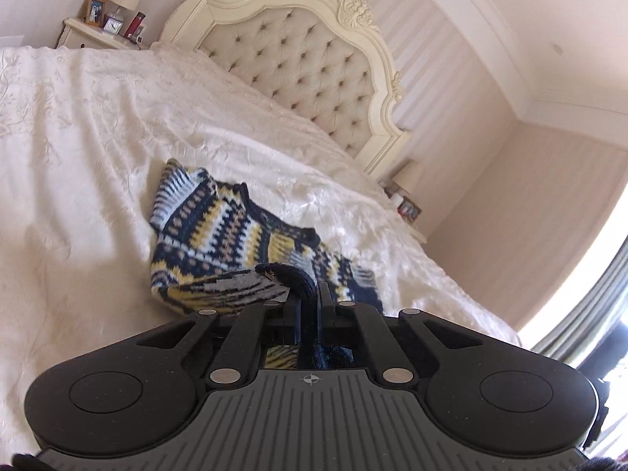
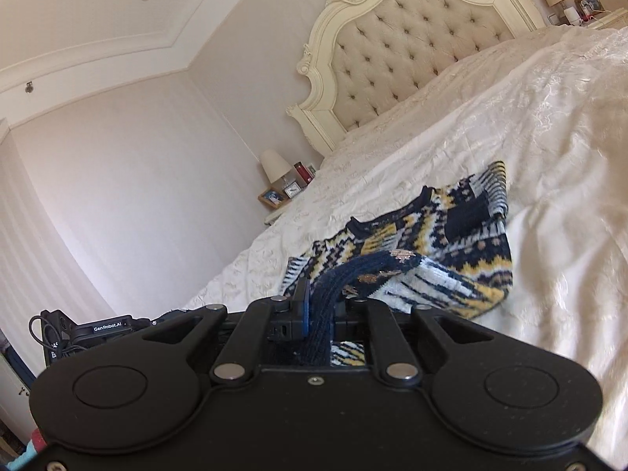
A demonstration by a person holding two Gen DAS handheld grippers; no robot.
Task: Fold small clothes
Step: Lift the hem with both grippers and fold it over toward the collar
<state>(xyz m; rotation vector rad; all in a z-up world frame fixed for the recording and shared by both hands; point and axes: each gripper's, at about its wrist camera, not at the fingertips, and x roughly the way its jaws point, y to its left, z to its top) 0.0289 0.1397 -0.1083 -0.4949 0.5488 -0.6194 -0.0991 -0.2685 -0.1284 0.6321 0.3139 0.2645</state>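
My left gripper (image 1: 309, 301) is clenched on the dark ribbed hem of a small navy, yellow and white patterned knit sweater (image 1: 219, 231). My right gripper (image 2: 320, 306) pinches the same hem, its far finger hidden behind the wool. Ahead of both jaws, the sweater (image 2: 439, 243) lies on the cream embroidered bedspread (image 1: 98, 125), its underside out of sight.

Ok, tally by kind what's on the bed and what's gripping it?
Jumpers: 1, the patterned knit jumper lying on the bed.
Grippers: 2, the left gripper and right gripper, each shut on its navy hem.
Total: 3.
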